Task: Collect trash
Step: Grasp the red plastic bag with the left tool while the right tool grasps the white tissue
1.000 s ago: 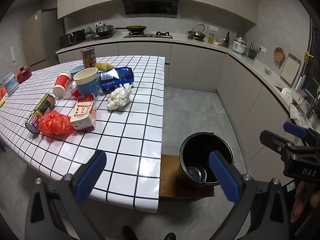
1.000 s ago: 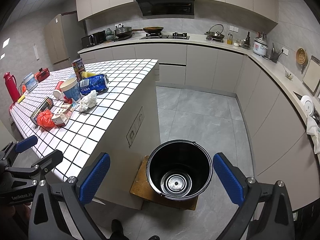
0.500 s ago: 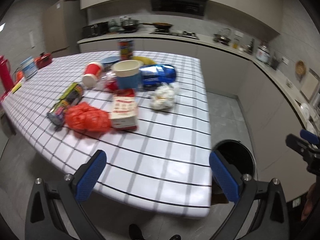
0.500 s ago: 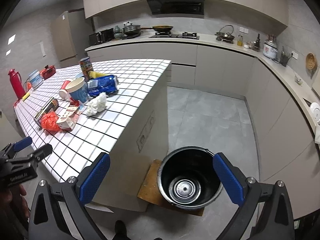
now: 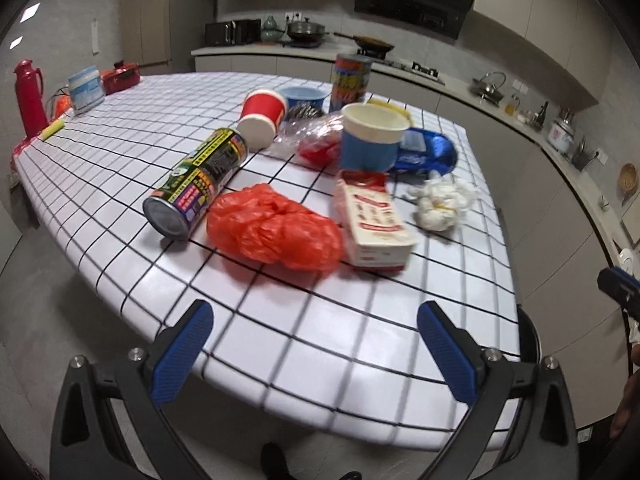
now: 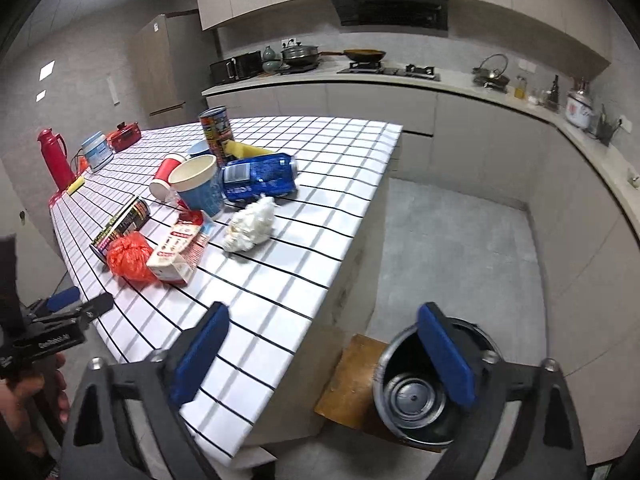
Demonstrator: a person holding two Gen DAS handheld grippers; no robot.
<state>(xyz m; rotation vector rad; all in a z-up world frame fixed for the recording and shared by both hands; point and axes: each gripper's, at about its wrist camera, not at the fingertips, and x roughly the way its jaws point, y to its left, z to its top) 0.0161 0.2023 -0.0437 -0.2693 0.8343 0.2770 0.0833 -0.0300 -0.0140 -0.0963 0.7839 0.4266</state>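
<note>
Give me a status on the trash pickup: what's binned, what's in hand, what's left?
Done: nothing visible; the black bucket on the floor looks empty. In hand: nothing. The left gripper and right gripper are open, jaws just narrowing with nothing between them. Left: everything on the tiled table: orange bag, carton, tissue wad, lying can, cups, blue packet.

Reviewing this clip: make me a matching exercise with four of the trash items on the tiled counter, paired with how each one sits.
Things:
1. red paper cup
2. blue paper cup
3. orange plastic bag
4. tall can at the back

States:
A. crumpled, beside the carton
B. upright, empty, mouth up
C. tipped on its side
D. standing upright behind the others

Pairs: 1-C, 2-B, 3-A, 4-D
</note>
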